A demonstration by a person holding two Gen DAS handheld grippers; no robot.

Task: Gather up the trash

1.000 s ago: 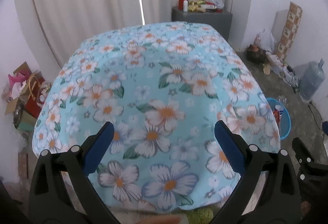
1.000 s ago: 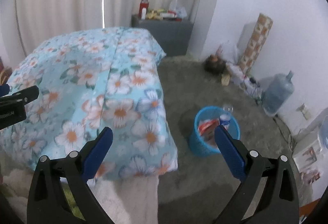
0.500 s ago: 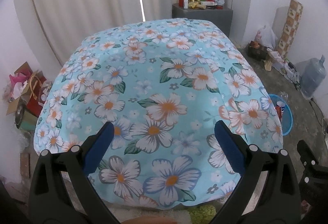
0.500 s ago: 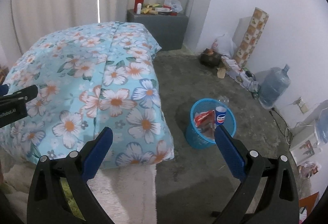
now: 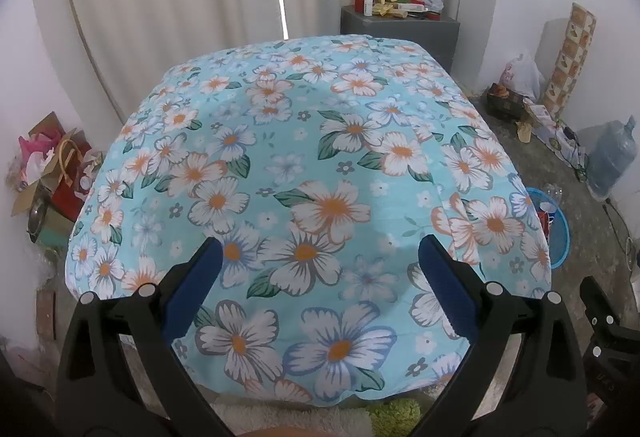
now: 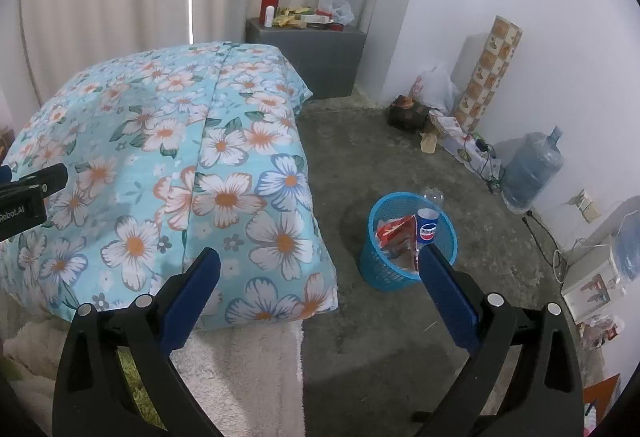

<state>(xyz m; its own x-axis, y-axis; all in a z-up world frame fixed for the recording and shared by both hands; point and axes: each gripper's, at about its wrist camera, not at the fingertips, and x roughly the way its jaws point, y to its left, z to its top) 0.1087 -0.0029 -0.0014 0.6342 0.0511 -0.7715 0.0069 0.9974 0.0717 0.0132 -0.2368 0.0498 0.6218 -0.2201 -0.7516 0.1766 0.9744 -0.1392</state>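
Hovering with fingers spread and empty, left gripper (image 5: 320, 257) faces the floral bed (image 5: 312, 173), right gripper (image 6: 320, 265) near the blue trash basket (image 6: 384, 277).

left hand-held gripper (image 5: 318, 257): jaws spread wide, blue pads facing inward, nothing between them, held level
right hand-held gripper (image 6: 319, 267): jaws spread wide, empty, tilted slightly downward
relation: side by side, apart; each one's black body shows at the edge of the other's view
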